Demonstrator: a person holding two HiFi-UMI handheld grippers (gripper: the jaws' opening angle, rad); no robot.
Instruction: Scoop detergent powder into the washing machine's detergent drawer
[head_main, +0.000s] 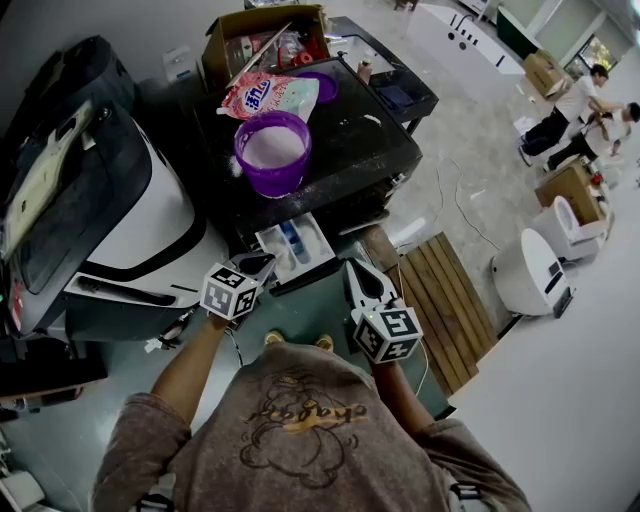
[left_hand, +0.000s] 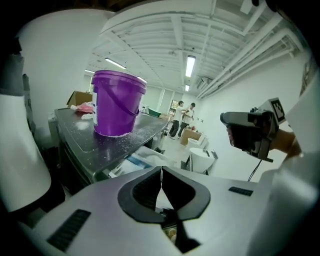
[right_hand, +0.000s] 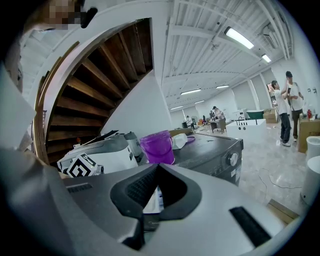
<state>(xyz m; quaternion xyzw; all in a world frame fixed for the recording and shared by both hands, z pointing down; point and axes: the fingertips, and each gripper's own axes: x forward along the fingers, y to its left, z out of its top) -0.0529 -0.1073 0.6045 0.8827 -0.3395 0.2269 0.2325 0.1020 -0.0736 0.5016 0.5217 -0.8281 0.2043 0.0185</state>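
Observation:
A purple bucket holding white detergent powder stands on the dark washing machine top, with a detergent bag and a purple lid behind it. Below the front edge, the detergent drawer is pulled open. My left gripper hovers just left of the drawer, shut and empty. My right gripper hangs just right of it, shut and empty too. The left gripper view shows its jaws closed, the bucket up to the left and the right gripper beside. The right gripper view shows closed jaws below the bucket.
A white and black appliance stands close on the left. A wooden pallet lies on the floor to the right, with white machines beyond it. A cardboard box sits behind the washer. People stand far off at the right.

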